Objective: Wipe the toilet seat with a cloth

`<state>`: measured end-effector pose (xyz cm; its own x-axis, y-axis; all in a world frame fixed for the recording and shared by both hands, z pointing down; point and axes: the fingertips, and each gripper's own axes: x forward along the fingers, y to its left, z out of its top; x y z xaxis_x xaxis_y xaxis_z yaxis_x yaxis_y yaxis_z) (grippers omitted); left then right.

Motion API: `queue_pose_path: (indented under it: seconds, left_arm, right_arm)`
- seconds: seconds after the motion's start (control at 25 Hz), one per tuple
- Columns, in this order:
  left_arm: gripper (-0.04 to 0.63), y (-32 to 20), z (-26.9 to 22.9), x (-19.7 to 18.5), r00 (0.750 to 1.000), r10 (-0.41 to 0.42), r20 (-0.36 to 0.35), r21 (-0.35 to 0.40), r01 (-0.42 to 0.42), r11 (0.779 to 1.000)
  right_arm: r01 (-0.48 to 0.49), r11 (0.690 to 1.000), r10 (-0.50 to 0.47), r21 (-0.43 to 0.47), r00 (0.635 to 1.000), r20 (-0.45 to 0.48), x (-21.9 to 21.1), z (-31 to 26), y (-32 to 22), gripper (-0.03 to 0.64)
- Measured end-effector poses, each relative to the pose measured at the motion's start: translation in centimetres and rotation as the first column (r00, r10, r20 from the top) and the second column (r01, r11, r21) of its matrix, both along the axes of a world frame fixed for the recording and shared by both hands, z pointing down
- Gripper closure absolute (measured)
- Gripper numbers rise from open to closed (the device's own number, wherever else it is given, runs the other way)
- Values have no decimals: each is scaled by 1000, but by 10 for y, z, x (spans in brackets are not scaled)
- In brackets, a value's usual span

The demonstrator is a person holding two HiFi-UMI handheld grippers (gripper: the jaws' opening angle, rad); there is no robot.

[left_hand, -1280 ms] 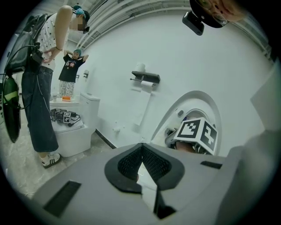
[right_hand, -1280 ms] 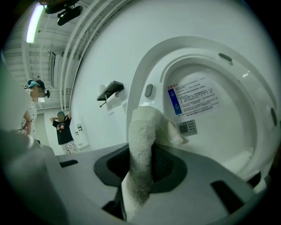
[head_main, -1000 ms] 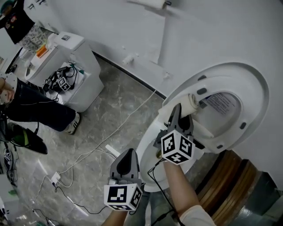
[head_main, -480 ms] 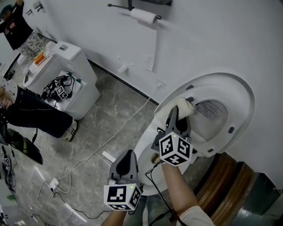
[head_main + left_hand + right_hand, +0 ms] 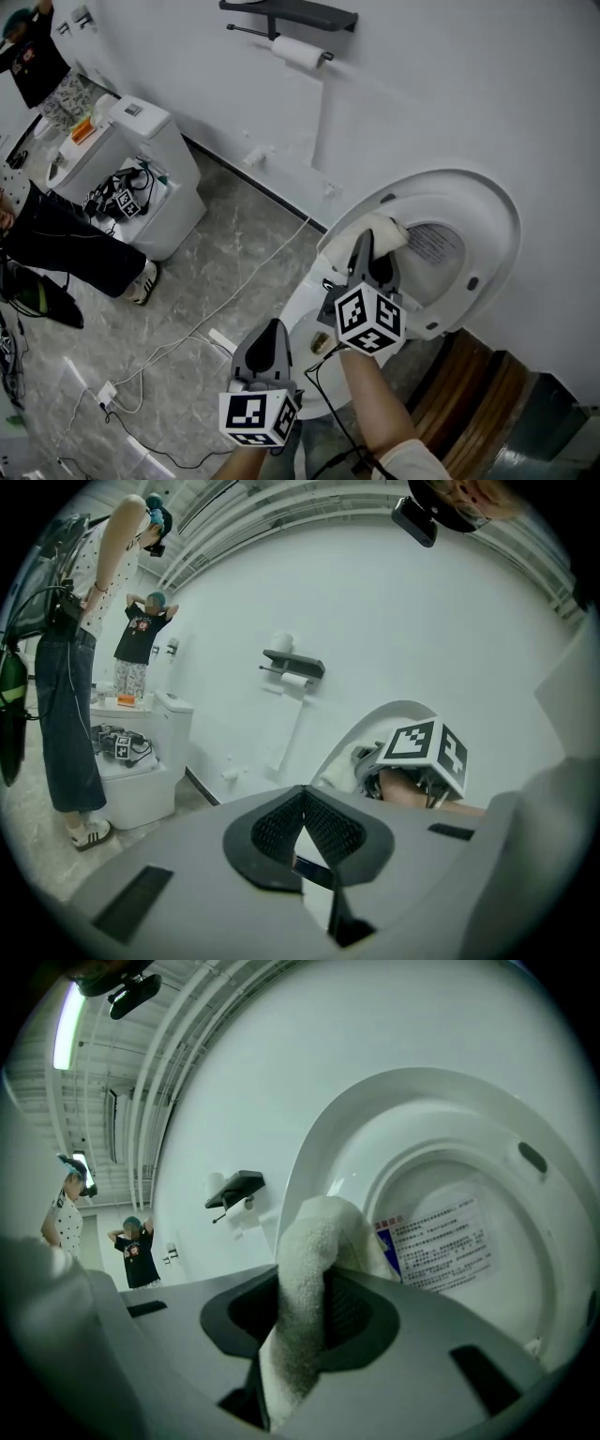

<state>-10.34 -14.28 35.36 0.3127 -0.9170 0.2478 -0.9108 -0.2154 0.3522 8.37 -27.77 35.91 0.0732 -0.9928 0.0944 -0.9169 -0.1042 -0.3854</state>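
White terry cloth [image 5: 380, 228] is pinched in the right gripper [image 5: 367, 247]. Its jaws are clamped on a fold, so a thick loop stands out past the tips. The loop sits at the left inner edge of the toilet's raised seat [image 5: 497, 211], close to the white ring and beside the printed label [image 5: 434, 242]. Whether it presses on the ring or only hangs in front of it, I cannot tell. The right gripper points about level at the seat, above the left side of the bowl [image 5: 305, 300].

The left gripper [image 5: 271, 328] hangs lower, in front of the bowl and well short of the seat. Its jaws are closed tip to tip with nothing between them.

On the wall left of the toilet, a paper roll [image 5: 298, 52] hangs under a dark shelf [image 5: 291, 13]. Farther left stands a white unit [image 5: 159, 164] with a tangle of black cables on it. A person in dark trousers [image 5: 80, 246] is beside the unit. A white cord [image 5: 246, 281] trails across the grey marbled floor [image 5: 234, 220] from near the toilet's foot toward that side.
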Motion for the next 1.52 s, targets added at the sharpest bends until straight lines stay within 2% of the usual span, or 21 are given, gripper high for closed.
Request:
queue_pose_path:
  seconds: [0.16, 0.32, 0.52, 1.12, 1.52]
  left_arm:
    - [586, 0, -4, 1, 1000, -5, -9, -4, 5, 1000]
    - [584, -1, -7, 4, 1000, -3, -18, 3, 3, 1000]
    - [584, -3, -14, 11, 1000, 3, -26, 7, -2, 1000]
    - [584, -8, -30, 41, 998, 53, -23, 27, -53, 998]
    - [584, -7, -37, 78, 994, 107, -24, 34, -106, 994]
  right_arm:
    - [-2, 1000, 2, 2, 1000, -7, 3, -7, 2, 517]
    - [-21, 999, 23, 42, 999, -47, 13, -26, 1, 517]
    - [-29, 1000, 29, -3, 998, -48, 30, -33, -9, 517]
    - [-65, 998, 66, 24, 997, -39, 58, -63, 1, 517]
    - [-115, 992, 117, 52, 992, -45, 109, -75, 19, 517]
